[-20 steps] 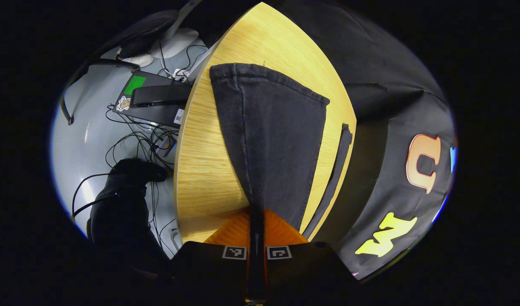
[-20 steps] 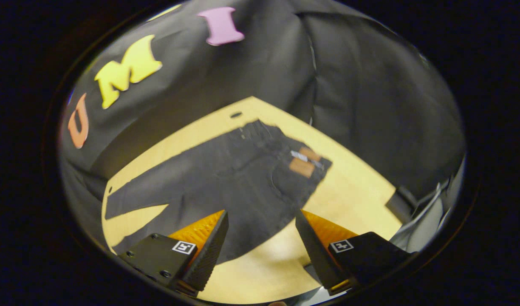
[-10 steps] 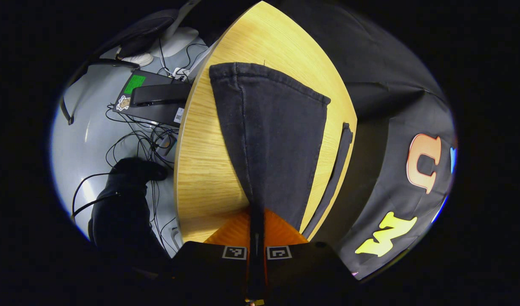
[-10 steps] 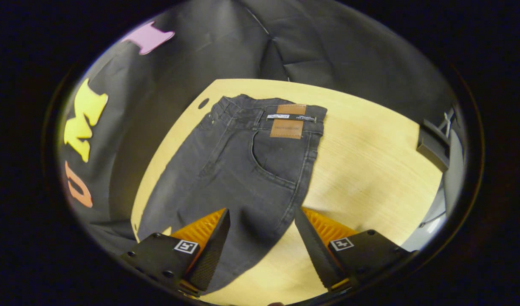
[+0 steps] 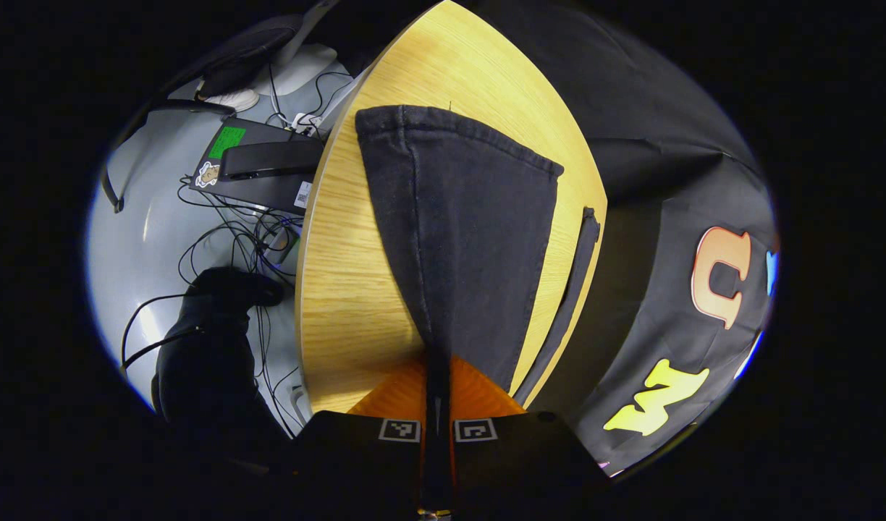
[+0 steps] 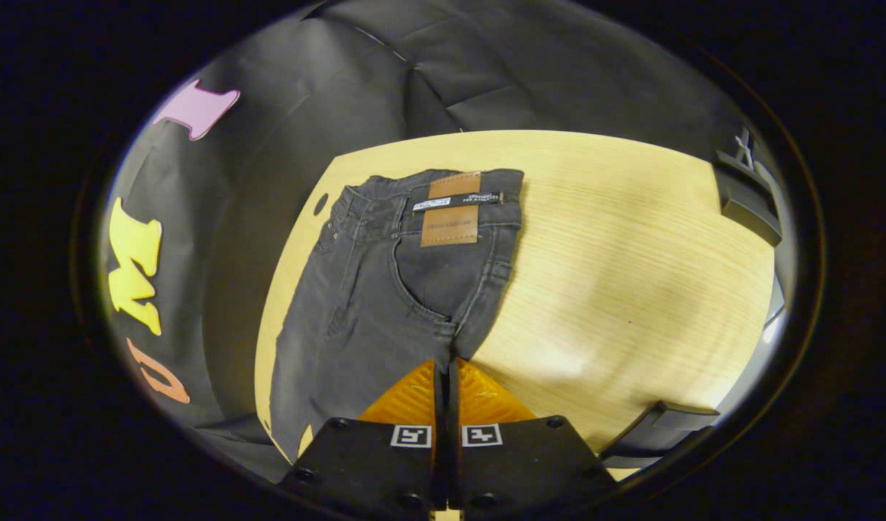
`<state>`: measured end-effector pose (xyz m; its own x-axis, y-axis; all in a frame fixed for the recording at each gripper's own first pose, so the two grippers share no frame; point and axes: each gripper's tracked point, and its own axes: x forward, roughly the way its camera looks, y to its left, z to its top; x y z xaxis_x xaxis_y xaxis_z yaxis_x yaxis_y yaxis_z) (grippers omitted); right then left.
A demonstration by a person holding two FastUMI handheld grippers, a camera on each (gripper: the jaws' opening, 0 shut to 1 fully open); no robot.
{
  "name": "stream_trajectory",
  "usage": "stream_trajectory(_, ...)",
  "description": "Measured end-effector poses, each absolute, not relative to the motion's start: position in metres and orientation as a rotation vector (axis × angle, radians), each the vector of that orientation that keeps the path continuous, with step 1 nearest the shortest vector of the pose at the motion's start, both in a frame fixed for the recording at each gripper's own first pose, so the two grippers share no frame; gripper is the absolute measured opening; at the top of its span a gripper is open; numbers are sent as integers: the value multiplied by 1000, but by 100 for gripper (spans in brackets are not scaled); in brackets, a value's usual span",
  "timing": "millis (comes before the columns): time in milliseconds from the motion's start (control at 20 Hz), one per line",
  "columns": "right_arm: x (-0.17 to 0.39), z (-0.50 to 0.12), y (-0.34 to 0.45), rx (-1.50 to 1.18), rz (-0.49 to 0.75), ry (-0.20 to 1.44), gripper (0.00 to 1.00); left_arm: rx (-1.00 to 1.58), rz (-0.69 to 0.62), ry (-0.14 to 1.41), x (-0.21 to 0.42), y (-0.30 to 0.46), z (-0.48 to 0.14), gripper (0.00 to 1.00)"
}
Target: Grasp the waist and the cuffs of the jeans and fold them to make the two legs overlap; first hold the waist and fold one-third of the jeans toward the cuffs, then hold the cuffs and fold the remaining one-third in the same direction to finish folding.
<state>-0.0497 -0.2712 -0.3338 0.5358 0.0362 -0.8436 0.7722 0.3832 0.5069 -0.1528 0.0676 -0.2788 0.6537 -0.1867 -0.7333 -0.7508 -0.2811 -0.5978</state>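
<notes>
In the left gripper view, the left gripper (image 5: 437, 376) has its 2 fingers drawn together on a fold of the jeans (image 5: 465, 231), the dark cloth running up between them. One black leg spreads away from the grip across the wooden table (image 5: 342, 289), ending in a stitched cuff (image 5: 450, 134) near the far end of the board. A narrow strip of the other leg (image 5: 570, 304) lies along the table's edge beside the booth wall. Off the table, on the pale floor, there are tangled cables (image 5: 233, 246), a dark box with a green sticker (image 5: 262, 170) and a person's dark shoe (image 5: 229, 289).

In the right gripper view, the right gripper (image 6: 446, 376) has its 2 fingers pressed close, with only a thin slit between, at the side seam of the jeans (image 6: 385, 289). Whether cloth is caught between them I cannot tell. The jeans lie flat on the table (image 6: 631, 275), toward the wall side, with the waistband (image 6: 428, 192) at the far end and a brown leather patch (image 6: 450, 217) on it.
</notes>
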Motion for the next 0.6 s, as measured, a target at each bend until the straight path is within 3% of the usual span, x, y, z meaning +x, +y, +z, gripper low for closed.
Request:
stream_trajectory(300,-42,-306,-272,1090,-516,840,4,-1676,615,786,-141,74,-270,4)
stream_trajectory(400,-35,-288,-269,1071,-476,808,0,-1635,579,764,-127,79,-256,4)
stream_trajectory(600,6,-237,-260,1061,-381,723,4,-1522,494,714,-87,90,-223,3)
